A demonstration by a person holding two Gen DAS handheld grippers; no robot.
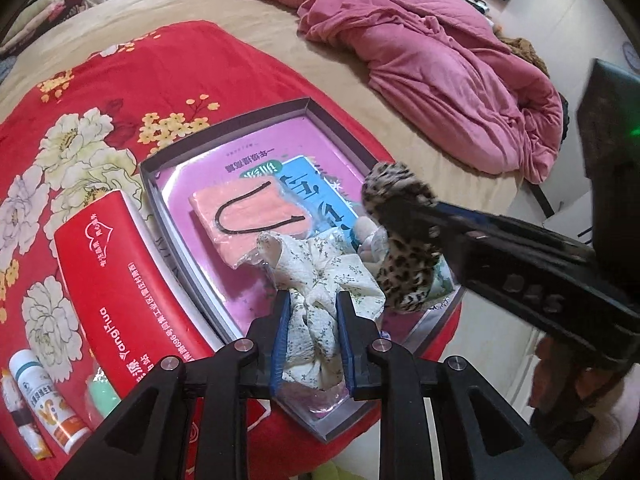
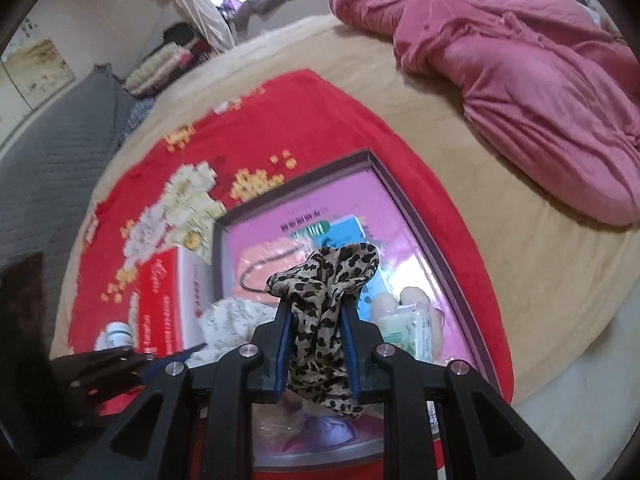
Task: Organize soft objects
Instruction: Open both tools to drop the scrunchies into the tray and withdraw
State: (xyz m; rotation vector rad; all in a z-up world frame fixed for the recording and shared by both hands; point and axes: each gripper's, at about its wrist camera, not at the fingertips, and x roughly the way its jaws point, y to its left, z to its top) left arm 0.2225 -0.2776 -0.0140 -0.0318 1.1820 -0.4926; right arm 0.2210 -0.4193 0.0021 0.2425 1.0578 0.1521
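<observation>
Floral scrunchie (image 1: 316, 304) is gripped between closed jaws of left gripper (image 1: 313, 300), held low over near end of box (image 1: 224, 128) on bed. Leopard scrunchie (image 2: 320, 308) is pinched by closed jaws of right gripper (image 2: 316, 320), just right of floral one, above blue book (image 1: 316, 184). Both are hanging straight below jaws; box floor is directly underneath. Left piece is judged nearer to floor.
</observation>
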